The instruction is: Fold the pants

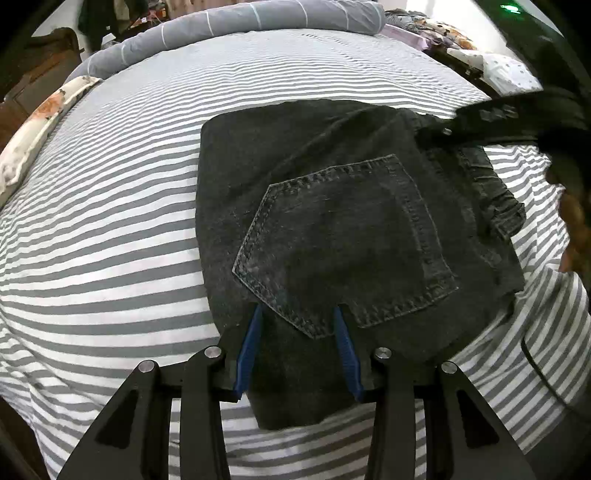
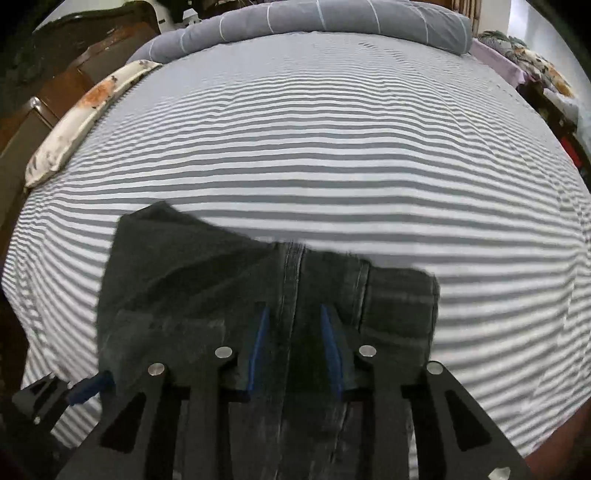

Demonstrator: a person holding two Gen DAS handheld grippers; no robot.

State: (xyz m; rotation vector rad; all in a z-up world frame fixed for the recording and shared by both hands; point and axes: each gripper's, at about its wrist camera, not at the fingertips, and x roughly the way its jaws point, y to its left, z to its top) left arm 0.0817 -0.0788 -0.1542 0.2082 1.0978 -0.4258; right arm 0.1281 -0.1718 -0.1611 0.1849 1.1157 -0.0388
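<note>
Dark grey denim pants (image 1: 332, 206) lie folded into a compact block on the striped bed sheet (image 1: 110, 221), back pocket (image 1: 343, 240) facing up. My left gripper (image 1: 297, 314) is at the block's near edge. A strip of denim fills the gap between its blue fingers, and the tips are tucked under the top layer. My right gripper (image 2: 293, 314) is at the waistband end of the pants (image 2: 184, 266), with a seamed ridge of denim caught between its narrow-set fingers. In the left wrist view the right gripper (image 1: 480, 118) shows at the far right corner of the block. The left gripper (image 2: 74, 395) shows in the right wrist view.
A rolled grey duvet (image 2: 332, 18) lies along the far side of the bed. A floral pillow (image 2: 81, 110) sits at the left edge by brown wooden furniture (image 2: 74, 66). A person's striped top (image 1: 546, 314) is close at the right. Striped sheet (image 2: 332, 147) stretches beyond the pants.
</note>
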